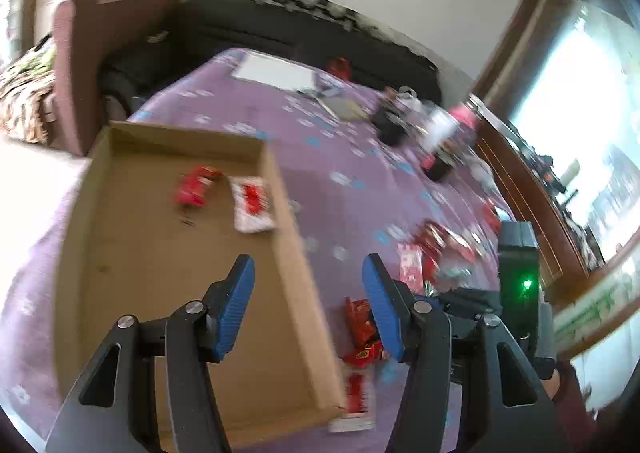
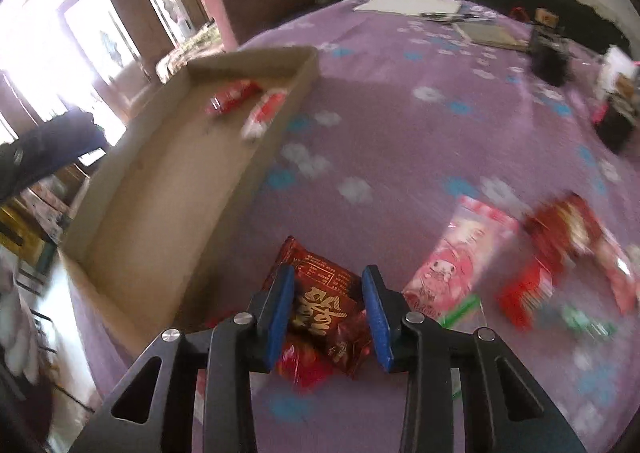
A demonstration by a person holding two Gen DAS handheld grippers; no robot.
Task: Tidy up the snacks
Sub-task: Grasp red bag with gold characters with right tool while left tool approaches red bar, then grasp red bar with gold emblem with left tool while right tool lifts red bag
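A shallow cardboard box (image 1: 160,285) lies on the purple tablecloth and holds a red snack pack (image 1: 194,185) and a white-and-red pack (image 1: 253,204). My left gripper (image 1: 308,305) is open and empty above the box's right wall. My right gripper (image 2: 328,309) is open, its jaws on either side of a dark red snack pack (image 2: 324,305) that lies on the cloth; I cannot tell if they touch it. The box also shows in the right wrist view (image 2: 160,189), up and left of this gripper. A pink pack (image 2: 452,269) and several red packs (image 2: 560,253) lie to the right.
More red packs (image 1: 362,329) lie by the box's right wall. A white sheet (image 1: 276,71), a notebook (image 2: 488,35) and dark containers (image 1: 436,165) stand at the far side of the table. A dark sofa (image 1: 280,29) runs behind it.
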